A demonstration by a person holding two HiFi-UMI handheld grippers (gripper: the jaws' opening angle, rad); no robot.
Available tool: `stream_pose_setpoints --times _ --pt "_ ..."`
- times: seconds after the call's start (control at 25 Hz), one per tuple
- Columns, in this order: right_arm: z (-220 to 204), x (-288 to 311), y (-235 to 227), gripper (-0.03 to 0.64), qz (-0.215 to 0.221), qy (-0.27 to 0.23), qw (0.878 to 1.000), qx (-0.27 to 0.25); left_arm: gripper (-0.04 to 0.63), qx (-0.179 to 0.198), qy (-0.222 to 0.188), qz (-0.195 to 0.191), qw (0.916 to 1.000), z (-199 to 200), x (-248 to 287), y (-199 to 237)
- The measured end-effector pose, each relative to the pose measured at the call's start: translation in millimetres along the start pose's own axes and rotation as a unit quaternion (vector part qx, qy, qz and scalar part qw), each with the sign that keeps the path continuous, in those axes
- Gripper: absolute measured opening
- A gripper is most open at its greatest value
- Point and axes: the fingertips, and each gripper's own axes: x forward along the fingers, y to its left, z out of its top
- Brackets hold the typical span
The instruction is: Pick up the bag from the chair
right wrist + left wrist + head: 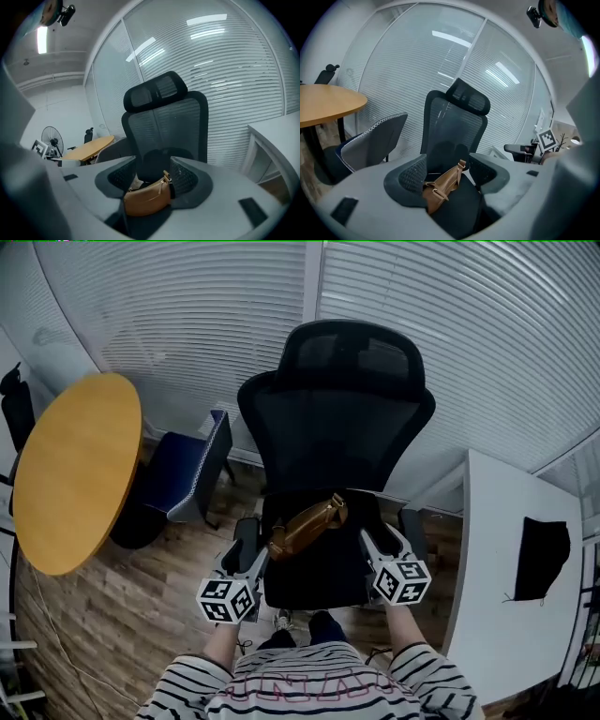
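Bag (307,526) lies on the chair (337,427) seat, left gripper (251,554) and right gripper (386,545) both spread, empty, flanking it; I reckon grasp and lift remain.

Right of the black mesh office chair (342,456), a flat black thing (542,559) on the white surface (487,615) is too indistinct to identify (chair's base mostly hidden under its seat).

Left gripper (247,546) and right gripper (383,542) level, jaws apart.
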Motion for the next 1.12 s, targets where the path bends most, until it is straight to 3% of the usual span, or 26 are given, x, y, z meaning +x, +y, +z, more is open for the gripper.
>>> stream_pose_setpoints --times 0.36,0.64,1.12 --pt "-26 83 -25 0.222 0.056 0.066 0.995 -0.04 0.267 -0.038 0.026 0.054 0.9975 -44 36 13" --pt "-58 135 -39 0.223 0.081 0.109 0.988 -0.07 0.28 -0.091 0.063 0.103 0.9885 -95 51 25" --pt "-102 202 -57 0.261 0.12 0.145 0.977 -0.098 0.308 -0.129 0.077 0.139 0.9788 -140 94 27"
